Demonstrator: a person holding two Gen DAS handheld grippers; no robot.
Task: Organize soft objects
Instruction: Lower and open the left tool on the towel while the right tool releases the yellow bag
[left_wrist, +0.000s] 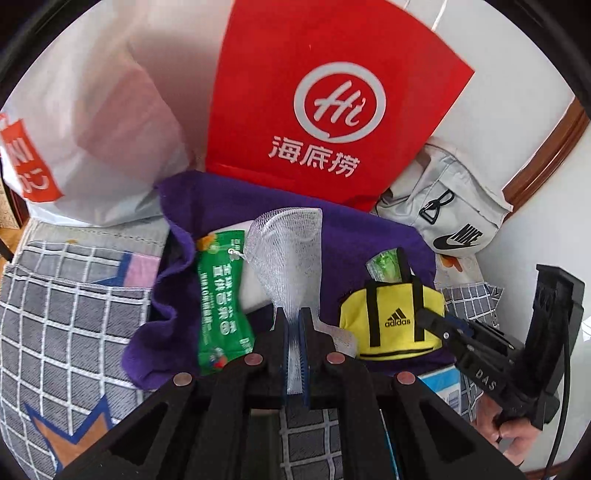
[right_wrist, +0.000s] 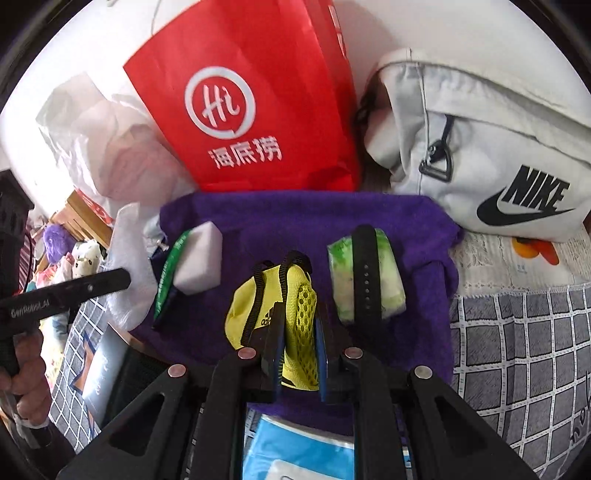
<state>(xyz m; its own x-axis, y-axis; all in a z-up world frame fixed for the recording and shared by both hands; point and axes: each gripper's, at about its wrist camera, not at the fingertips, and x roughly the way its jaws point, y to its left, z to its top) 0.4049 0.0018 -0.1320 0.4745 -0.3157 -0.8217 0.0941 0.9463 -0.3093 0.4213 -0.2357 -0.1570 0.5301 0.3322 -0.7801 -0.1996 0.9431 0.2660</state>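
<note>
Left tool (left_wrist: 294, 325) is clamped tight on a strip of white mesh netting (left_wrist: 286, 251), which fans upward from the pads, all see-through and stretchy-looking. Right tool (right_wrist: 298, 345) is pinched shut on the mesh end of a small yellow pouch (right_wrist: 273, 299) with black webbing handles.

Everything soft sits on a fuzzy purple towel (right_wrist: 295, 218) spread over a grey checked bed cover (right_wrist: 517, 339). On the towel's left there's a white sponge block (right_wrist: 199, 258) leaning on a flat green packet (left_wrist: 218, 299). On its right, beside the pouch, lies a crinkly green-and-white pack (right_wrist: 391, 280) with a black perforated strap (right_wrist: 365, 273) across it. Behind the towel stands a smooth red paper bag (right_wrist: 258, 92); a white fabric bag (right_wrist: 480, 147) slumps at the towel's back right corner.
</note>
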